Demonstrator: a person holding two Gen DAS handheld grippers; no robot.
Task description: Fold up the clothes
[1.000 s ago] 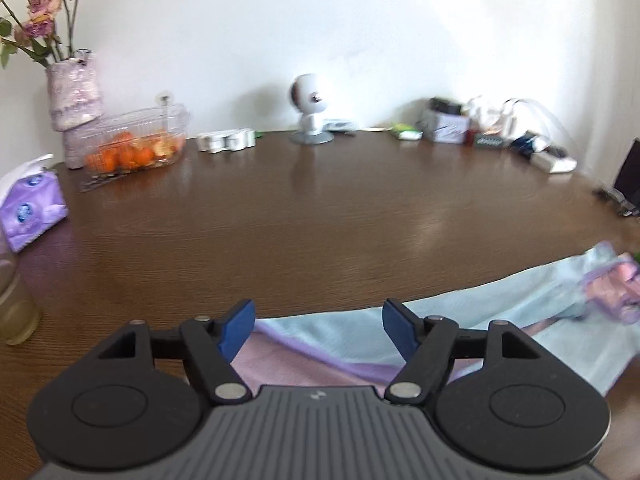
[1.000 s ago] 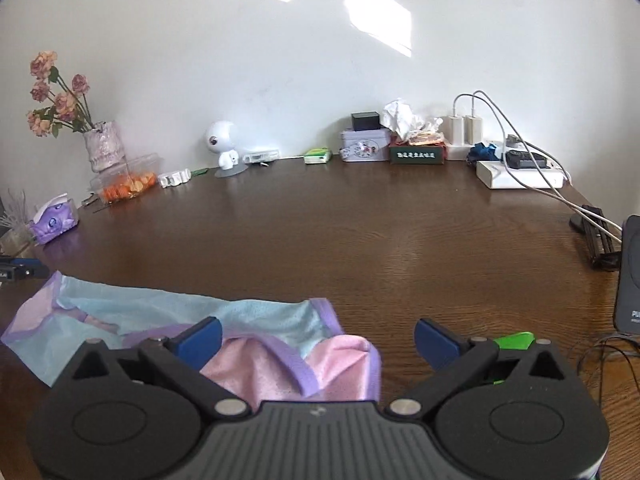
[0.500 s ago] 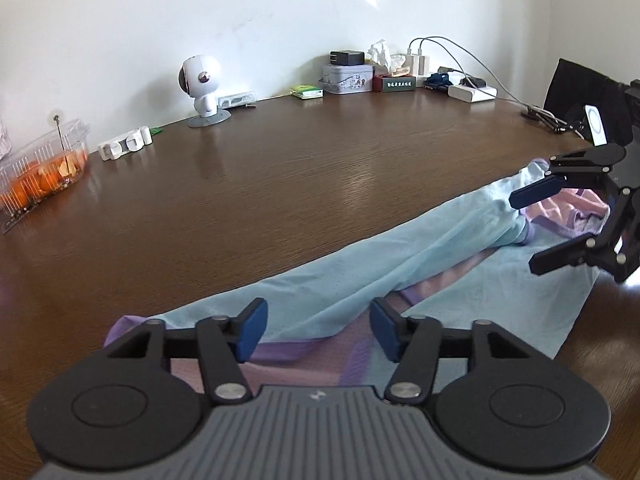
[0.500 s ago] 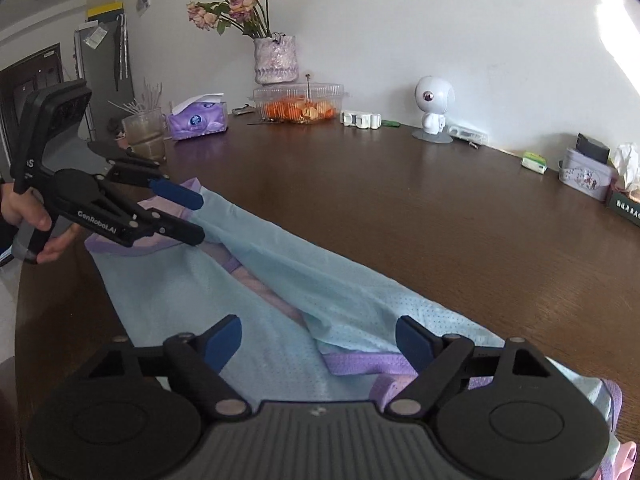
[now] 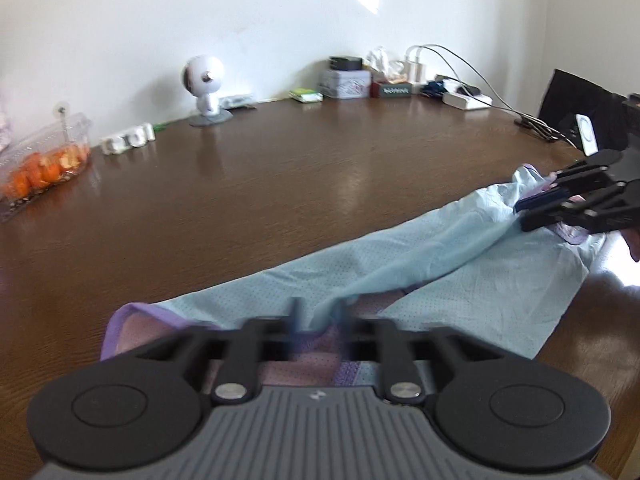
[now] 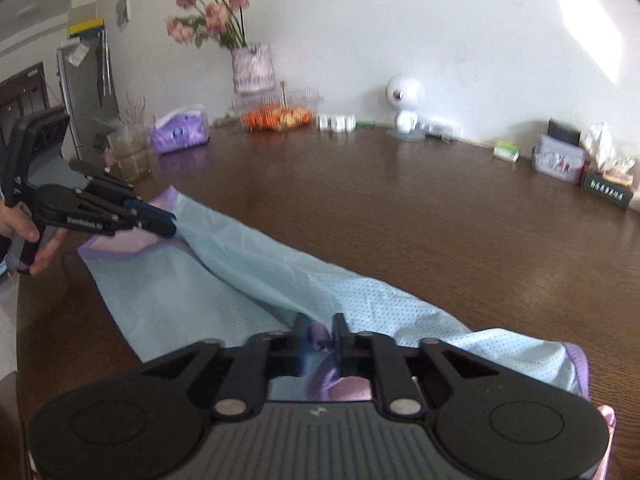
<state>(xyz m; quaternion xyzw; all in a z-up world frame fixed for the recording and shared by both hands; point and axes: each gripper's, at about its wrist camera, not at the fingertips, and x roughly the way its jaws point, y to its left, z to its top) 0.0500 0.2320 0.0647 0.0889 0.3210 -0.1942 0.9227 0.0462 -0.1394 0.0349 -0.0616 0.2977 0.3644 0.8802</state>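
Note:
A light blue mesh garment (image 5: 440, 268) with purple trim and pink lining lies stretched along the near edge of the brown table (image 5: 280, 184). It also shows in the right wrist view (image 6: 248, 276). My left gripper (image 5: 318, 316) is shut on a fold of the garment at its left end; it also shows in the right wrist view (image 6: 166, 222). My right gripper (image 6: 320, 330) is shut on the garment's right end; it also shows in the left wrist view (image 5: 524, 208).
Along the wall stand a white robot-shaped camera (image 5: 204, 84), a clear box of oranges (image 5: 40, 164), tins and chargers with cables (image 5: 440, 88). A flower vase (image 6: 252, 66), a tissue pack (image 6: 180, 134) and a glass (image 6: 128, 152) stand at the left.
Both grippers were open over the garment's ends half a second ago. Both have now closed on the cloth, and the fabric between them has pulled tauter.

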